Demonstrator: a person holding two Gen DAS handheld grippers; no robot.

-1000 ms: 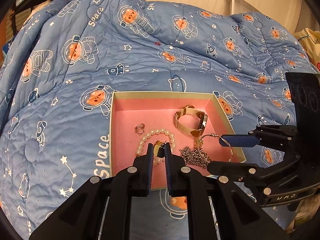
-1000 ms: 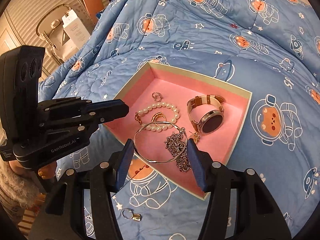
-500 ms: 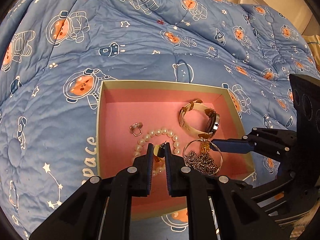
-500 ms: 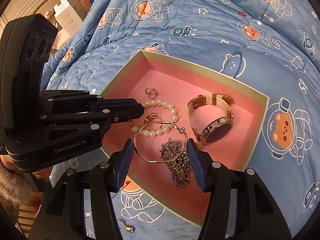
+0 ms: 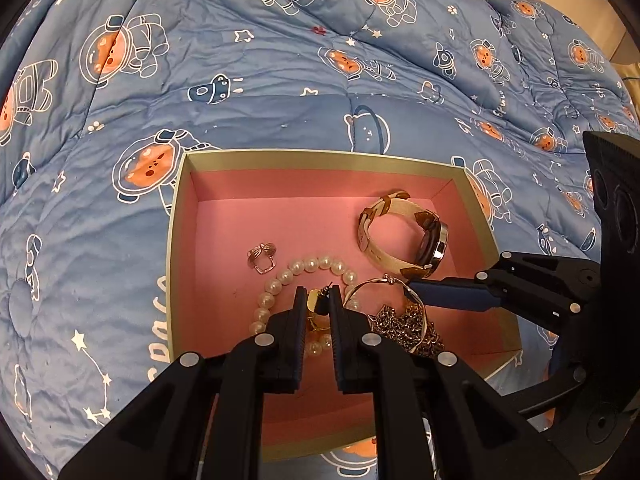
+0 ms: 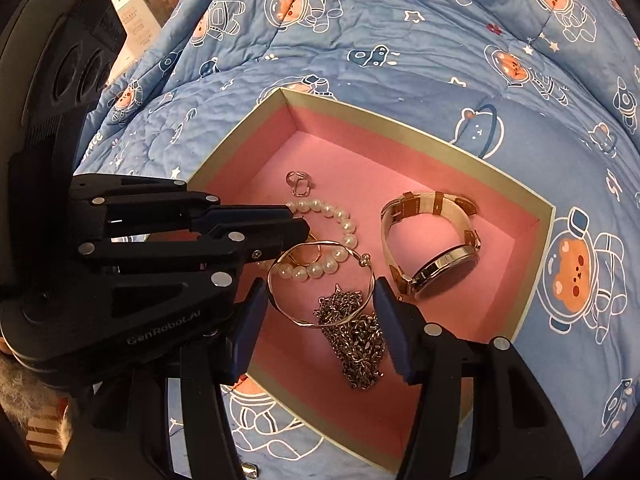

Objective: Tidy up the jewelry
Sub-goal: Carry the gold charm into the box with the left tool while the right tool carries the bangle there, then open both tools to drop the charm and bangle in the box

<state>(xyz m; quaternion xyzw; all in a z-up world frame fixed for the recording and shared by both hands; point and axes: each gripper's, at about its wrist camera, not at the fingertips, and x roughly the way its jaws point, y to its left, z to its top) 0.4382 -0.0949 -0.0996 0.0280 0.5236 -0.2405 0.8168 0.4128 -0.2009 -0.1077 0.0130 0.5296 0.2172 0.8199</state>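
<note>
The pink-lined box (image 5: 182,216) sits on the blue astronaut quilt (image 5: 280,80) of the bed, and everything is inside it. Far right in the box, the cream-strap watch (image 6: 436,248) lies on its side. Far left, a small silver ring (image 5: 262,256). The pearl bracelet (image 5: 304,268) curls in the middle, the silver chain (image 6: 356,340) heaped near the front. The left claw (image 5: 317,304) is narrow, pinching a small gold earring (image 5: 313,300) just above the pearls. The right claw (image 6: 320,300) holds the silver bangle (image 6: 316,280) between its blue fingers (image 6: 390,320), over the chain, inside the box.
</note>
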